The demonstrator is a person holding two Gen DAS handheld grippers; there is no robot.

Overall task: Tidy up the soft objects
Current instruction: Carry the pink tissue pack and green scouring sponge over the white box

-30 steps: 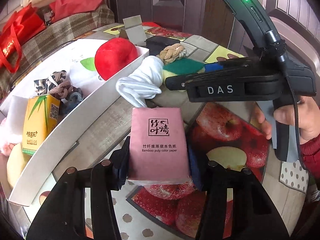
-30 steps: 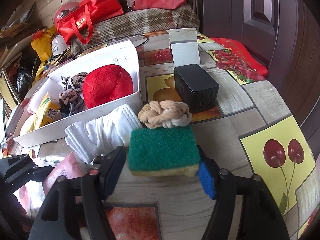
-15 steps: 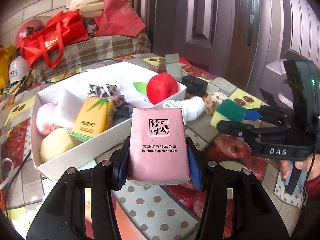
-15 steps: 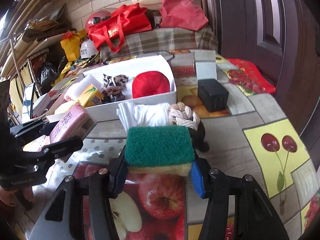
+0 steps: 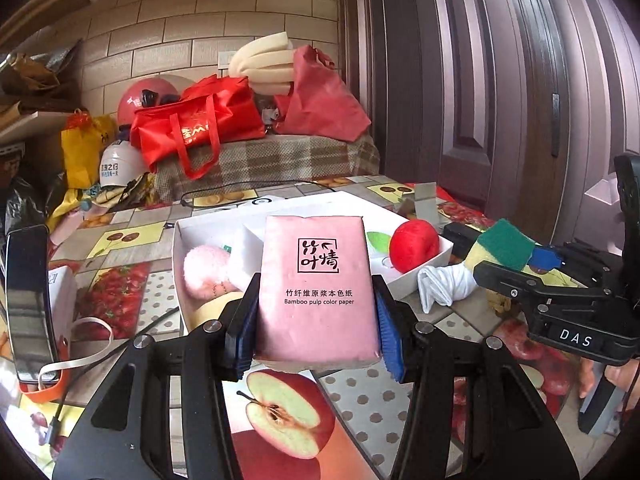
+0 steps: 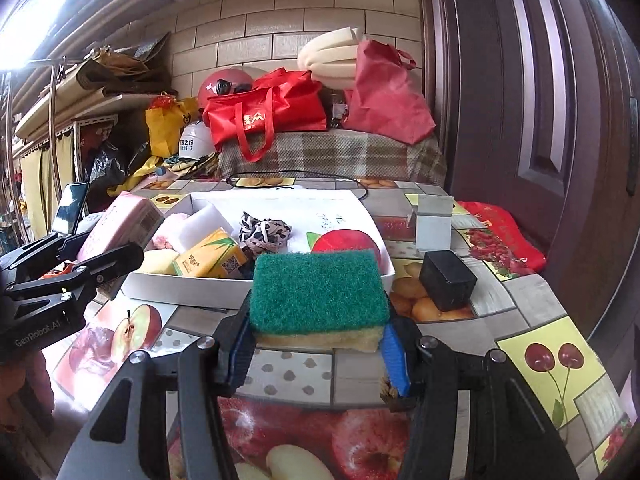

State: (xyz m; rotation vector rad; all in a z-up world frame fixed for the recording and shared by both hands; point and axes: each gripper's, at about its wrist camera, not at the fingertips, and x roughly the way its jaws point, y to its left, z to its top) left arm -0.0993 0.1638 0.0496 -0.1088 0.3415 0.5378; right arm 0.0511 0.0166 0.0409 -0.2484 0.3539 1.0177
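Pink tissue pack (image 5: 318,288) clamped in left gripper (image 5: 316,324), sponge (image 6: 318,290) squeezed in right gripper (image 6: 318,344); crowding the white box (image 6: 176,284) together, they might collide.

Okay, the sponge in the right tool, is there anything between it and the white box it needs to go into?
Nothing visible blocks it. The sponge, clamped in the right tool, is raised just in front of the white box's near wall. Inside, the yellow tissue pack and red ball fill the near part; bare floor lies farther back.
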